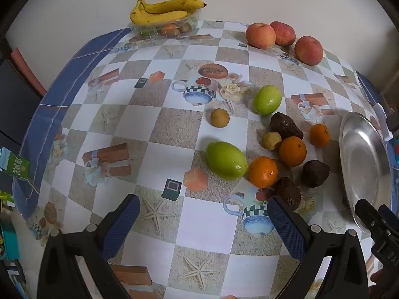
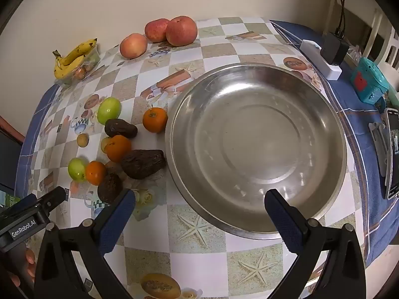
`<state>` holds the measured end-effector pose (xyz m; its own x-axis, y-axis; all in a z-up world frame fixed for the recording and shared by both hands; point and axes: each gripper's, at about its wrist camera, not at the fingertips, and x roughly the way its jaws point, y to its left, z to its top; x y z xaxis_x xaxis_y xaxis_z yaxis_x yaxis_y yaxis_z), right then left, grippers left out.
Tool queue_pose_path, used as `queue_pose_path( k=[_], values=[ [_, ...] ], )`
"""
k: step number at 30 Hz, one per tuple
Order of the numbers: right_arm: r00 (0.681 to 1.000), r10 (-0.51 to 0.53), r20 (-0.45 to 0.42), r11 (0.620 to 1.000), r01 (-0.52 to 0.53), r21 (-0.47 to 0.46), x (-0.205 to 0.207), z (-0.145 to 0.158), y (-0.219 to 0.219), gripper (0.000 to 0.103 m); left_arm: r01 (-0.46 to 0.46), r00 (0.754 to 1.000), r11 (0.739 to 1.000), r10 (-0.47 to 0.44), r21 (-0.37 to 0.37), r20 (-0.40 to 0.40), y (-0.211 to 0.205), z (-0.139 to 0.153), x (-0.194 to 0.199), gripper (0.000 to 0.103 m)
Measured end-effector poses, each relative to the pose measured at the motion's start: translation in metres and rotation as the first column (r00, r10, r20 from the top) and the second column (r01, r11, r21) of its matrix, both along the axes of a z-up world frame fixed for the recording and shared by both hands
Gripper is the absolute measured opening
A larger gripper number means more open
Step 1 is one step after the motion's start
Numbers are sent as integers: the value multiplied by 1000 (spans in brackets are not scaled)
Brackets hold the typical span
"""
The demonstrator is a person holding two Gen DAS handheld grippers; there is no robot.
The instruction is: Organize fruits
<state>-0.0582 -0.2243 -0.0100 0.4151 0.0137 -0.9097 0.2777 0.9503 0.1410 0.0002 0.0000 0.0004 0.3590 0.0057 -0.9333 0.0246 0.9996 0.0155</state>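
Observation:
Loose fruit lies on the checked tablecloth: a big green mango [image 1: 226, 160], a smaller green one [image 1: 267, 99], oranges [image 1: 263, 172] [image 1: 292, 151], dark avocados [image 1: 286, 125] [image 2: 143, 163] and small yellow-brown fruits [image 1: 219, 117]. Three apples [image 1: 260, 35] [image 2: 181, 31] sit at the far edge. Bananas [image 1: 164, 10] rest on a clear tray of fruit. An empty steel bowl [image 2: 256, 147] stands right of the fruit pile. My left gripper [image 1: 203, 214] is open, above the table near an avocado [image 1: 288, 193]. My right gripper [image 2: 199, 206] is open over the bowl's near rim.
A white power strip with a black adapter [image 2: 329, 52], a teal box [image 2: 369, 82] and a phone on a stand [image 2: 391, 154] lie on the blue cloth border at the right. A green carton [image 1: 15, 165] sits past the table's left edge.

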Motion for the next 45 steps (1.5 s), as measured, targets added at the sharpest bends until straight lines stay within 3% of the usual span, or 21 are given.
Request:
queue_pose_path(
  k=[45],
  values=[
    [1000,7,2,1000,-7,9,0,-1,4,103,-48,999,999,48,-9,-15,10,-5,0,103]
  ],
)
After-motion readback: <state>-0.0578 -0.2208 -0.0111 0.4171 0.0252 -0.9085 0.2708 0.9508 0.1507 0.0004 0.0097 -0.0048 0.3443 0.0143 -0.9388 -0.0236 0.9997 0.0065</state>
